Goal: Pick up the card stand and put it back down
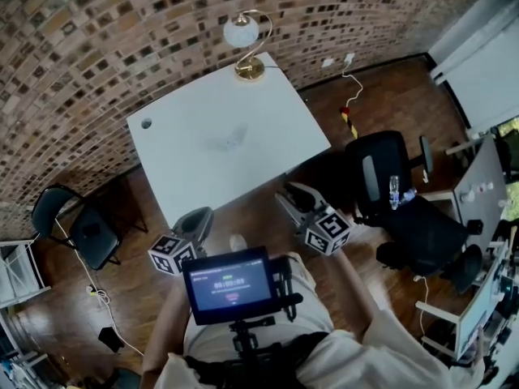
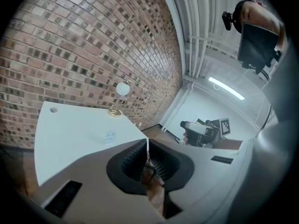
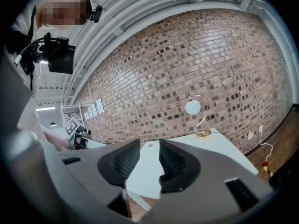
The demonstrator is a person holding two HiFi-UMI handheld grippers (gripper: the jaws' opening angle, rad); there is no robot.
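**Nearest – the person's rig.** A small screen (image 1: 229,284) on a chest mount, lit, its print too small to read. Forearms reach forward on either side of it.

**Left gripper** (image 1: 197,217) – held low over the wooden floor (image 1: 259,217), short of the table's near edge. In the left gripper view its jaws stand drawn together, the tips all but touching, and nothing is caught between them. Marker cube at its rear.

**Right gripper** (image 1: 290,193) – beside the table's near right corner, level with the left one and well apart from it. In the right gripper view the jaws stand apart. Only the white tabletop shows through the gap, and the pads touch nothing.

**Table** (image 1: 203,112) – white, rectangular, set at an angle to the person, with a round cable hole near its far left corner.

**Card stand** (image 1: 233,138) – small, clear and faint against the white top. It rests near the middle of the table, untouched and well ahead of both grippers. It also shows in the left gripper view (image 2: 110,136).

**Lamp** (image 1: 247,39) – brass foot, curved neck and white globe shade, at the table's far corner.

**To the sides** – a black office chair (image 1: 389,185) right of the table, and a black chair (image 1: 77,225) to the left by the wall.

**Farthest** – a brick wall (image 1: 122,31) behind the table.
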